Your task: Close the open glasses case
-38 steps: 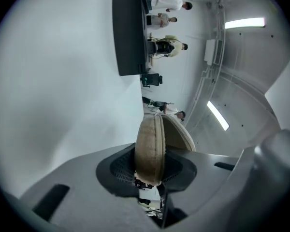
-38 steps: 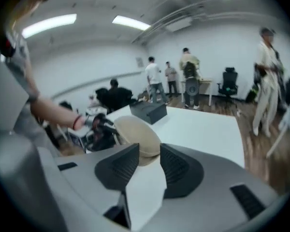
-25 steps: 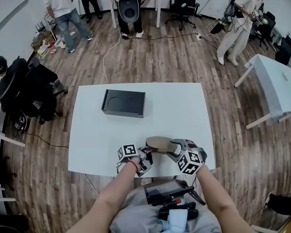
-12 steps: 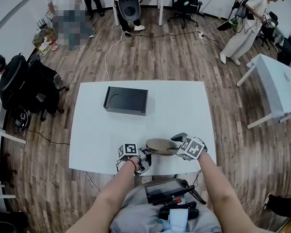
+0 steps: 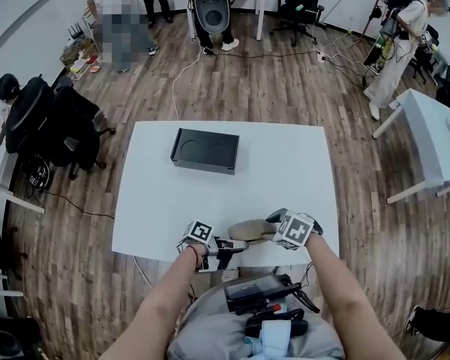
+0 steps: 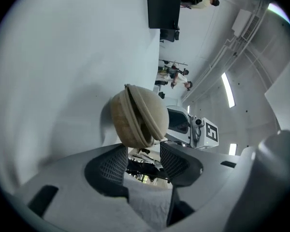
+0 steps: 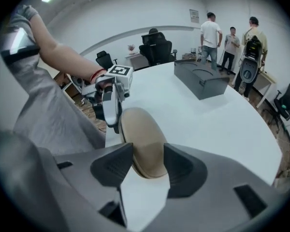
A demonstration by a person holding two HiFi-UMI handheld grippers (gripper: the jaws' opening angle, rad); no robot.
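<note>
Up at the back left of the white surface [image 5: 285, 163] we have a black box [image 5: 205, 150] sitting well apart from the action. Down at the near edge, the left gripper [image 5: 237, 244] points level at the glasses case [image 5: 247, 229]. Its jaws are spread and opening, with the case just beyond their tips and nothing between the pads. The tan case lies flat on the surface between the two grippers. From the left gripper view we see its lid nearly down on the base, a thin dark gap showing along the seam. On the right, the right gripper [image 5: 272, 226] tilts steeply down over the case's right end, its jaws closing on the case, pads against both sides.
</note>
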